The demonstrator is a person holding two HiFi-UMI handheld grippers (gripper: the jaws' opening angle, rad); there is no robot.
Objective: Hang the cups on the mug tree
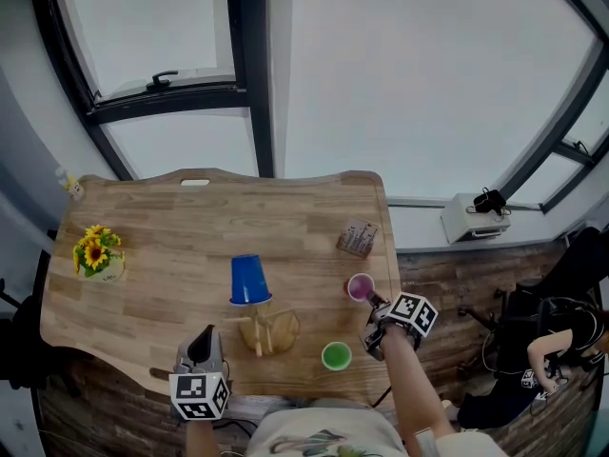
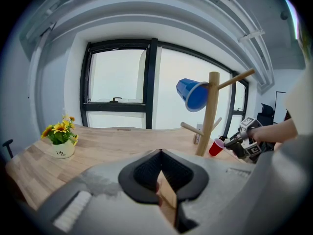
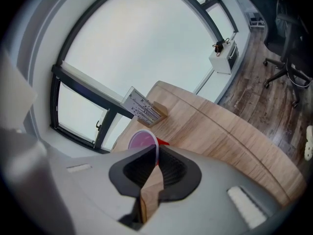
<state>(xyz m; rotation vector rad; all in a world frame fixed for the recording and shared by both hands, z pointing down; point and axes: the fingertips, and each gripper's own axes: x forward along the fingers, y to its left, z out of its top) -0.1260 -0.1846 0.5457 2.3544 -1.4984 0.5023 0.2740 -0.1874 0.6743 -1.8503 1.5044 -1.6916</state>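
A wooden mug tree [image 1: 259, 331] stands near the table's front edge, and a blue cup [image 1: 249, 280] hangs mouth-down on one of its pegs. In the left gripper view the blue cup [image 2: 194, 94] sits high on the mug tree [image 2: 211, 114]. A red cup [image 1: 360, 287] stands upright to the right of the tree. My right gripper [image 1: 373, 303] is shut on its near rim; the rim of the red cup [image 3: 142, 140] is pinched in the right gripper [image 3: 155, 151]. A green cup [image 1: 336, 355] stands upright nearer me. My left gripper [image 1: 203, 343] is shut and empty, left of the tree.
A pot of sunflowers [image 1: 98, 255] is at the table's left. A small printed box [image 1: 358, 238] lies behind the red cup. The table's right edge drops to a wood floor with an office chair [image 3: 288, 58] and a seated person [image 1: 561, 341]. Windows are behind.
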